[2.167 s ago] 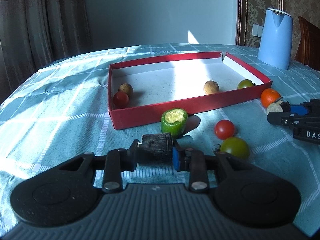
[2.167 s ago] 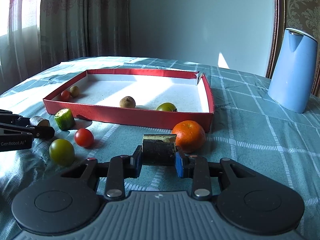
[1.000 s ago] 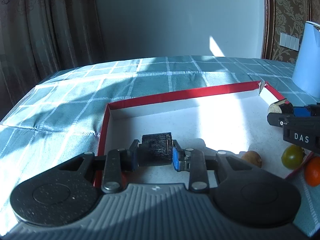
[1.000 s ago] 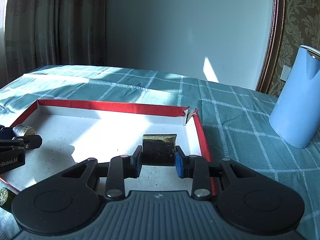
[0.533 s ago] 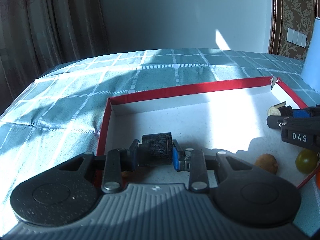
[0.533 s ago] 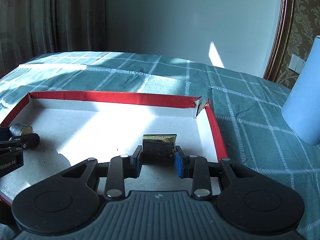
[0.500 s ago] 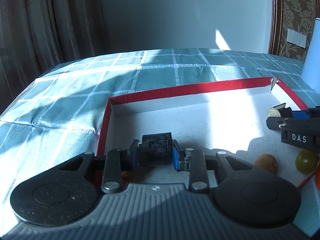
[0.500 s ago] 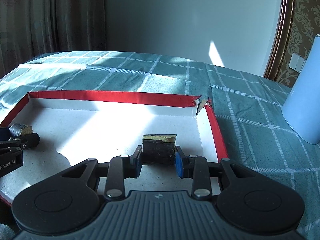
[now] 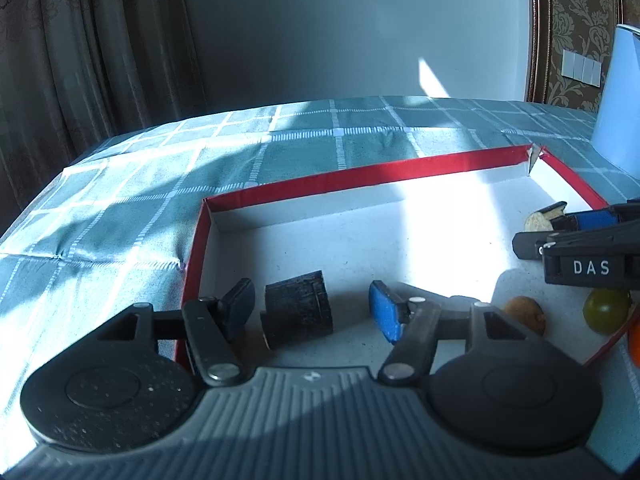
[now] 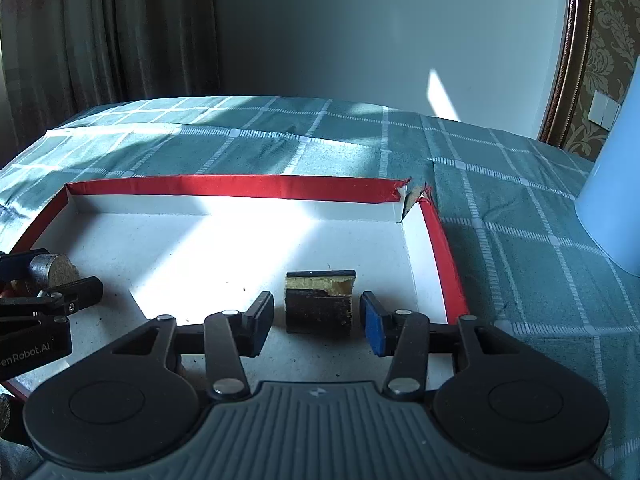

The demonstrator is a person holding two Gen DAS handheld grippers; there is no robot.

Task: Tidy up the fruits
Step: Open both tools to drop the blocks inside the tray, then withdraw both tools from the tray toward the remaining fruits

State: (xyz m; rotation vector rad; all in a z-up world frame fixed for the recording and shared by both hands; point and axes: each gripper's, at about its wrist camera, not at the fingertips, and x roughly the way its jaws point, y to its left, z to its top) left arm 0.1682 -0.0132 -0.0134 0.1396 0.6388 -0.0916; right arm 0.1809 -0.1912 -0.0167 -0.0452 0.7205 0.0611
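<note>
The red tray (image 9: 352, 176) fills mid-frame. Your left gripper (image 9: 312, 306) and right gripper (image 10: 316, 322) have both just been opening, each with a dark chunk loose between its pads: one (image 9: 298, 312) at lower centre, the other (image 10: 320, 302) near the tray's right wall. Lift both straight back without nudging them.

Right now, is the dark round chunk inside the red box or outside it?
Inside. The dark round chunk sits on the white floor of the red cardboard box, loose between the left gripper's just-opened jaws.
</note>
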